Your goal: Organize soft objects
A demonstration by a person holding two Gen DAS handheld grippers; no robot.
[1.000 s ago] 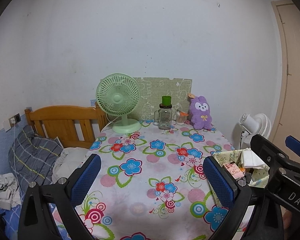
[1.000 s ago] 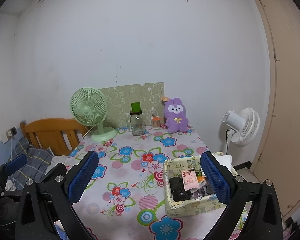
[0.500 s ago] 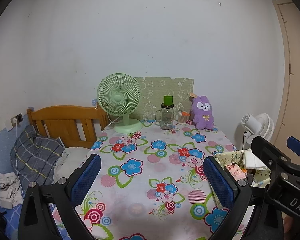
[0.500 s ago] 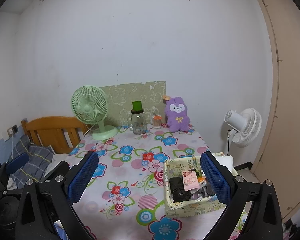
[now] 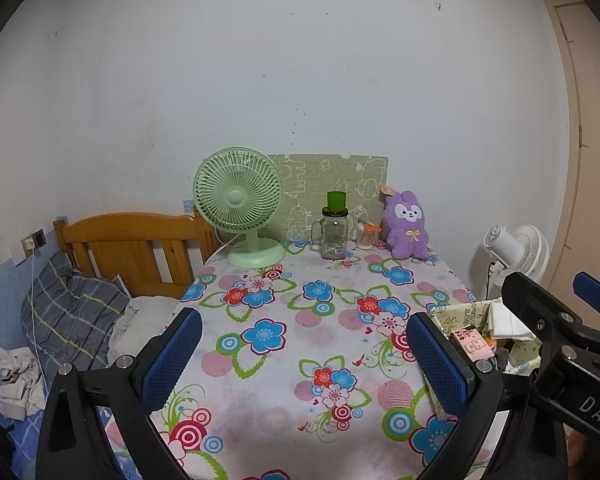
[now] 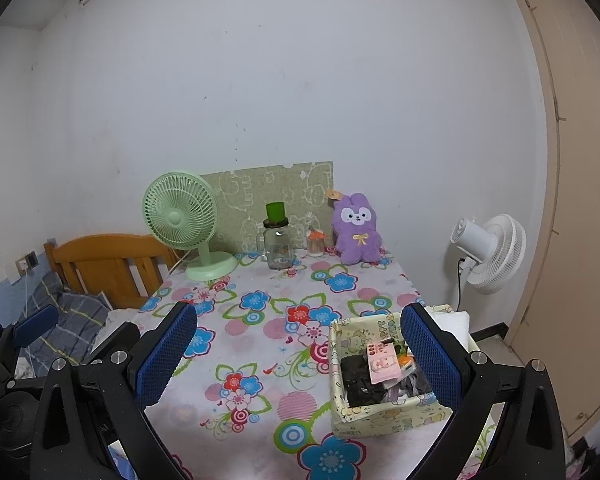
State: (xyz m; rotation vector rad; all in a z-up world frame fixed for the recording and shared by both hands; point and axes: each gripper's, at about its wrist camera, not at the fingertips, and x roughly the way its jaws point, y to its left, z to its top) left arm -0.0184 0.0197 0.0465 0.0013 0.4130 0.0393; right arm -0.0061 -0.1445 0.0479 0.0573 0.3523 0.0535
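Both the left tongs (image 5: 302,354) and right tongs (image 6: 298,354) hang spread and empty above the worktop (image 6: 260,344), seemingly poised toward the fabric basket (image 6: 374,412) at lower right.

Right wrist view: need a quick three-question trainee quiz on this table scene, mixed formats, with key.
1. True or false: the purple plush rabbit lies inside the fabric box.
2. The glass jar stands between the rabbit and which object? A) white fan B) green fan C) pillow
3. Fill in: both the left gripper and the right gripper are ____ and hold nothing.

Key: 1 false, it sits upright at the far edge of the table; 2 B, the green fan; 3 open.
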